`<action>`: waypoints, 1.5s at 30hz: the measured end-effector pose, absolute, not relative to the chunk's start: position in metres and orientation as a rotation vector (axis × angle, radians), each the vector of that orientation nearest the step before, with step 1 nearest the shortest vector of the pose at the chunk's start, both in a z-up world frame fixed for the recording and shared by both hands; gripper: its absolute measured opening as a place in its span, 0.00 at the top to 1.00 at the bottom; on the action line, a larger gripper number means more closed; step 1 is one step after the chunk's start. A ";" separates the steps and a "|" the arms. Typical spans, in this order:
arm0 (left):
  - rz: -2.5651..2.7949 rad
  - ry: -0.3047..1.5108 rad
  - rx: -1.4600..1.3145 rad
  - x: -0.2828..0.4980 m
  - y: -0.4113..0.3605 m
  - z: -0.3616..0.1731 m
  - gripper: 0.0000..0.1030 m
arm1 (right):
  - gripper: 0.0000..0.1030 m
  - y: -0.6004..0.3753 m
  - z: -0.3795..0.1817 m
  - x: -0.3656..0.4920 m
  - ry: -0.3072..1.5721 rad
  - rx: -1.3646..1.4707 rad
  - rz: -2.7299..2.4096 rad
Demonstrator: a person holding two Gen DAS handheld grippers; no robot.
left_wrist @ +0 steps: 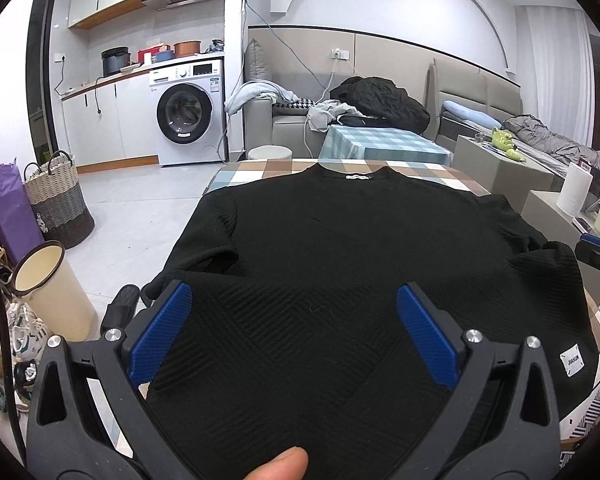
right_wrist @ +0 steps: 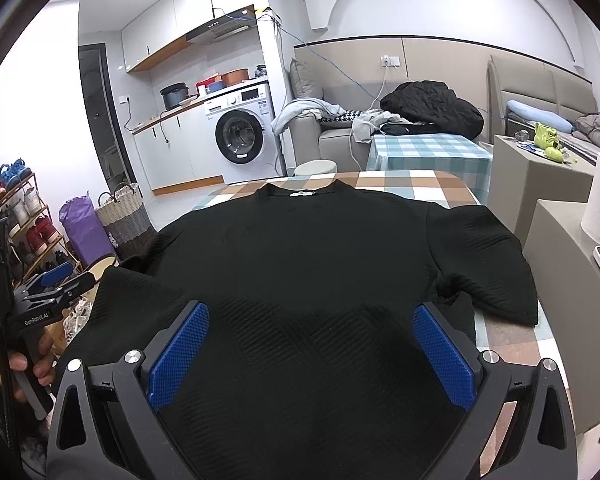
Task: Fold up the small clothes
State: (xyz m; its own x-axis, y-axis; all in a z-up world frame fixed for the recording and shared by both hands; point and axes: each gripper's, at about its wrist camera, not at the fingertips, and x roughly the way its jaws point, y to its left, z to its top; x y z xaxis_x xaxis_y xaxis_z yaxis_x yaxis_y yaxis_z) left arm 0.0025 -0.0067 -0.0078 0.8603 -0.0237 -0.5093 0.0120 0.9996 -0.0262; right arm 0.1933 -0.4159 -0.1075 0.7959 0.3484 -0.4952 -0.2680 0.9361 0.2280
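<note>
sweater [left_wrist: 340, 240] lying spread on table [left_wrist: 440, 178], collar at far edge | left gripper [left_wrist: 294, 334] sitting over near hem, right gripper [right_wrist: 312, 346] beside it to the right | basket [left_wrist: 58, 200] standing on floor left of table | washing machine [left_wrist: 188, 114] standing behind, far left

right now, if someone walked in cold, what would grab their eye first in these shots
The black top fills the middle, spread flat on the checked tablecloth with its collar pointing away. Both open grippers, the left gripper and the right gripper, hover over its near hem. Behind, a white washing machine stands by the kitchen counter.
</note>
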 end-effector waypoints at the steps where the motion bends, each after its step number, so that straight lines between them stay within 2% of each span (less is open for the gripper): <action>1: -0.017 0.535 -0.023 0.002 -0.007 -0.008 0.01 | 0.00 -0.417 -0.109 0.193 0.559 0.149 0.333; 45: -0.011 0.547 -0.086 0.011 0.017 -0.007 0.01 | 0.00 -0.427 -0.096 0.183 0.555 0.175 0.264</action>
State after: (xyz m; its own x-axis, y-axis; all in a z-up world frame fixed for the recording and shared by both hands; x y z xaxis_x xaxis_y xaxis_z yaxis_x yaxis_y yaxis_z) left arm 0.0112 0.0166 -0.0070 0.8542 -0.0337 -0.5188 -0.0120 0.9963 -0.0845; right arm 0.1830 -0.4266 -0.0961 0.8174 0.2931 -0.4959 -0.1993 0.9516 0.2340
